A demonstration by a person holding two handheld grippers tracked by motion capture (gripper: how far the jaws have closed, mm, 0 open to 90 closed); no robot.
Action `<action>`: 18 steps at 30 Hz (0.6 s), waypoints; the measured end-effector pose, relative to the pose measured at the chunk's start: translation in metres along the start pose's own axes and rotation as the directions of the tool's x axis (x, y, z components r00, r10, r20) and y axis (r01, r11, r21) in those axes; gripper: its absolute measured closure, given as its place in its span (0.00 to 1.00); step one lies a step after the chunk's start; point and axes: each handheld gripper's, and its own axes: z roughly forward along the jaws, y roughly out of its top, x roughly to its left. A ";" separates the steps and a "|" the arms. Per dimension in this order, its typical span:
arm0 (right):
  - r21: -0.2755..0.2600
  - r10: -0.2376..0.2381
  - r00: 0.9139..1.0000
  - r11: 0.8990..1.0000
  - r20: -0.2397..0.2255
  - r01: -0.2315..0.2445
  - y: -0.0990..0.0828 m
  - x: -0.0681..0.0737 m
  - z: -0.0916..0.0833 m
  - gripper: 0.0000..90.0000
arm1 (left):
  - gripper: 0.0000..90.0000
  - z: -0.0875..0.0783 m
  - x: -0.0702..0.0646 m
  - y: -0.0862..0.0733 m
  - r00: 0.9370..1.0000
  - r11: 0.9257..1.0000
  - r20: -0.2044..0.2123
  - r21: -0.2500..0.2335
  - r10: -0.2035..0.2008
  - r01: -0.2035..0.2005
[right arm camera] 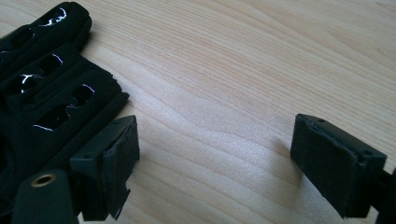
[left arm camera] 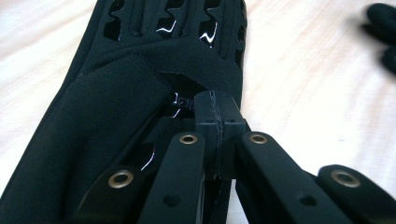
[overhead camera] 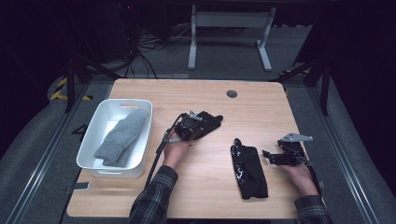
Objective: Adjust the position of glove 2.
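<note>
Black, soft glove (left arm camera: 116,140), light and floppy: the left gripper (left arm camera: 217,114) pinches its cuff edge mid-counter. The right gripper (right arm camera: 215,154) gapes wide beside the other glove (right arm camera: 42,93).

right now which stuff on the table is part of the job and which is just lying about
In the job:
- black glove pinched in the shut left gripper
- second black glove beside the open right gripper
- likely the white bin holding a grey mitten

Lying about:
- table's cable port
</note>
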 end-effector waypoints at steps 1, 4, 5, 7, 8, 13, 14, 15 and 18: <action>0.000 0.000 1.000 1.000 0.000 0.000 0.000 0.000 0.000 0.18 | 1.00 0.000 -0.003 0.000 1.000 1.000 0.007 -0.001 -0.003 0.003; -0.001 0.000 1.000 1.000 -0.003 0.000 0.000 0.000 0.000 0.18 | 1.00 0.001 -0.016 0.000 0.999 1.000 0.027 0.004 0.017 -0.017; -0.001 0.000 1.000 1.000 -0.002 0.000 0.000 0.000 0.000 0.18 | 1.00 0.002 -0.023 -0.001 0.999 1.000 0.038 0.005 0.021 -0.022; 0.000 -0.001 1.000 1.000 -0.001 0.001 0.000 0.000 0.000 0.18 | 1.00 0.002 -0.025 -0.001 0.999 1.000 0.040 0.005 0.025 -0.025; 0.000 0.000 1.000 1.000 -0.002 0.000 0.000 0.000 0.000 0.18 | 1.00 0.003 -0.030 -0.001 0.998 0.999 0.046 0.005 0.034 -0.035; 0.000 -0.002 1.000 1.000 -0.004 0.002 0.000 0.000 0.000 0.18 | 1.00 0.000 -0.035 0.002 0.997 0.999 0.059 -0.002 0.046 -0.046; 0.000 -0.003 1.000 1.000 -0.002 0.003 0.000 0.000 0.000 0.18 | 1.00 -0.003 -0.034 0.003 0.997 0.999 0.059 -0.007 0.049 -0.049; 0.000 -0.003 1.000 1.000 -0.004 0.003 0.000 0.000 0.000 0.18 | 1.00 -0.007 -0.032 0.005 0.997 0.999 0.050 -0.011 0.051 -0.051; 0.000 -0.001 1.000 1.000 -0.005 0.001 0.000 0.000 0.000 0.18 | 1.00 -0.020 -0.022 0.008 0.999 0.999 0.018 -0.019 0.050 -0.049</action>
